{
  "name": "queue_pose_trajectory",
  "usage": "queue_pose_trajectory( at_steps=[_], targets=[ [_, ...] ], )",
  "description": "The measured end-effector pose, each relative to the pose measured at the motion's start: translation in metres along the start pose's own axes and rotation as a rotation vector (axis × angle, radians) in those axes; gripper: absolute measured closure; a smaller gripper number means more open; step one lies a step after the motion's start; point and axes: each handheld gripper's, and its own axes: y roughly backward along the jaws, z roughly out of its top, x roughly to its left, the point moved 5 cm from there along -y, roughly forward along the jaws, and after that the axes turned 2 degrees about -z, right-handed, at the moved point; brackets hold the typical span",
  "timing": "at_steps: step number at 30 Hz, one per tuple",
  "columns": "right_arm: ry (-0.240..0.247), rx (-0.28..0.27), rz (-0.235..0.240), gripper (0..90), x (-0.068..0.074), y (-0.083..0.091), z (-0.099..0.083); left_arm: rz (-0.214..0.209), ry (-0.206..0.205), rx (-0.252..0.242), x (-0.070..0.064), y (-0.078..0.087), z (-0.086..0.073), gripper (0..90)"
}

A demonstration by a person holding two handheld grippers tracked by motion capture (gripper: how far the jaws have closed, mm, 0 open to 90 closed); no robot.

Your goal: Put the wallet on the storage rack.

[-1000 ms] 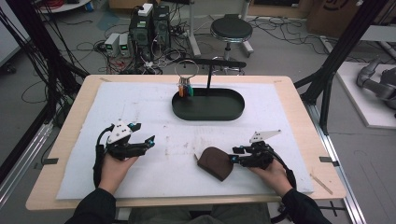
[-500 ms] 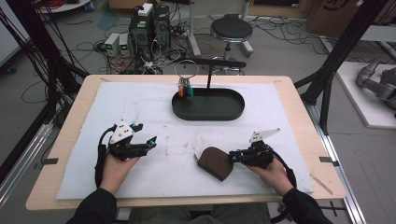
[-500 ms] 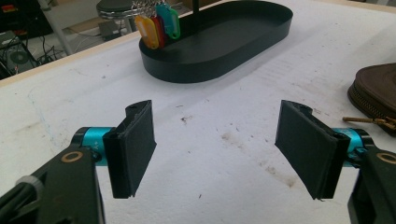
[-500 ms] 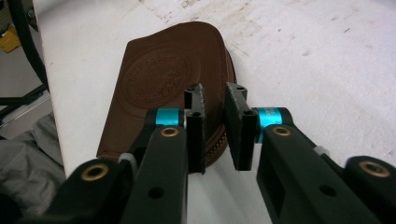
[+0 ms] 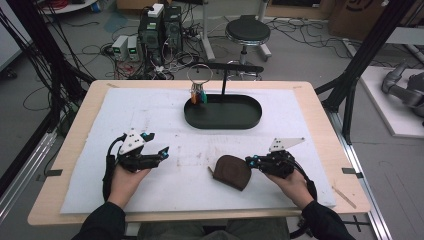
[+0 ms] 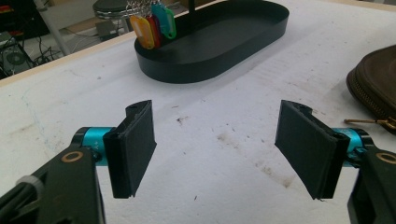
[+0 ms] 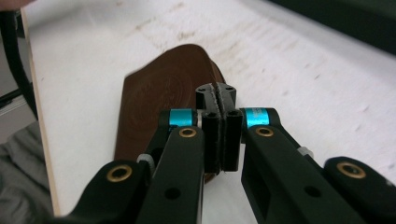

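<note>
A brown zip pouch lies on the white mat near the front, also visible as the pouch and the pouch with its zip pull toward the left gripper. My right gripper is shut, and its tips rest at the pouch's right edge with nothing visible between the jaws. My left gripper hovers open to the left of the pouch, jaws wide apart over bare mat. Keys with coloured tags hang at the left end of the black oval tray.
The tray sits at the back centre with a thin black stand rising from it. The tags hang above its rim. A wooden table edge borders the mat. Stool, computers and cables lie beyond the table.
My left gripper has edged slightly to the right. The right gripper and the pouch stay where they were.
</note>
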Motion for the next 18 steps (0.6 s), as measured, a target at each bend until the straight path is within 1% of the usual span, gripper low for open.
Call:
queue_pose_trajectory(
  at_steps=[1,4,6,9,11,15,18],
  targets=[
    [0.014,-0.011,-0.007,90.0,0.000,0.002,0.002,0.000,-0.001,0.001,0.000,0.000,0.000,28.3],
    [0.025,-0.054,-0.025,90.0,0.000,0.008,0.007,-0.006,-0.003,-0.002,-0.002,-0.001,0.001,28.3],
    [0.053,-0.075,-0.044,90.0,0.001,0.011,0.010,-0.012,-0.004,-0.005,-0.003,-0.001,0.001,28.3],
    [0.089,-0.099,-0.045,90.0,0.006,0.014,0.014,-0.023,-0.011,-0.005,-0.005,-0.002,0.002,28.3],
    [0.111,-0.099,-0.038,90.0,0.008,0.015,0.015,-0.028,-0.013,-0.009,-0.007,-0.003,0.002,28.2],
    [0.127,-0.099,-0.006,90.0,0.011,0.017,0.014,-0.035,-0.016,-0.009,-0.008,-0.004,0.003,28.2],
    [0.141,-0.100,0.010,90.0,0.013,0.018,0.013,-0.055,-0.011,-0.020,-0.010,-0.004,0.004,28.3]
  ],
)
